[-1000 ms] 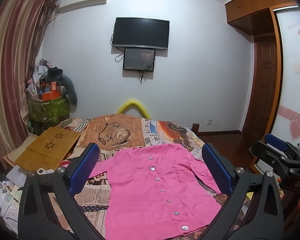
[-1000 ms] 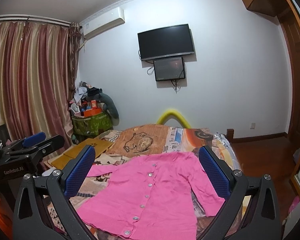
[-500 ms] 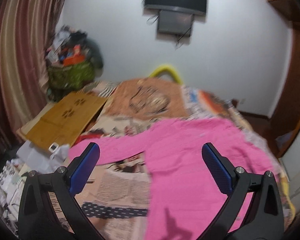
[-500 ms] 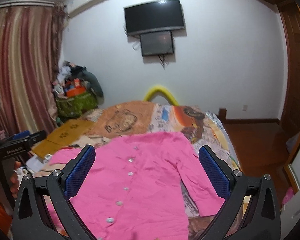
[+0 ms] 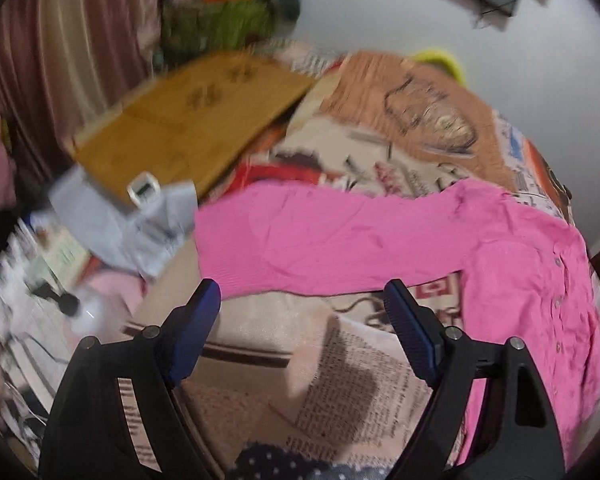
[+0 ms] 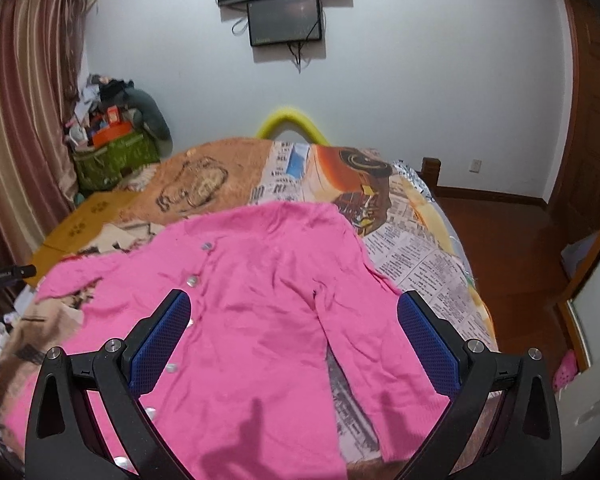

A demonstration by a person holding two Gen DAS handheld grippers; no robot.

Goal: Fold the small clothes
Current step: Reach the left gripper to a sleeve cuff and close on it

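Observation:
A pink buttoned cardigan (image 6: 260, 304) lies spread flat on the bed, front up, sleeves out to both sides. In the left wrist view its left sleeve (image 5: 320, 236) stretches across, cuff end towards the bed's left edge. My left gripper (image 5: 302, 304) hovers just above the near edge of that sleeve; its jaws are closing, with nothing pressed between the blue pads. My right gripper (image 6: 294, 332) hangs open over the cardigan's body and right sleeve (image 6: 380, 356), casting finger shadows on the cloth.
The bed (image 6: 420, 248) has a newspaper-print cover. A wooden lap table (image 5: 188, 120) and loose papers (image 5: 132, 224) lie at its left edge. A cluttered green bin (image 6: 112, 152) and curtains stand left; wooden floor and a door are right.
Both grippers dropped towards the bed. The left one swung left and tilted down onto the left sleeve, and its jaws narrowed. The right one came closer over the cardigan's body.

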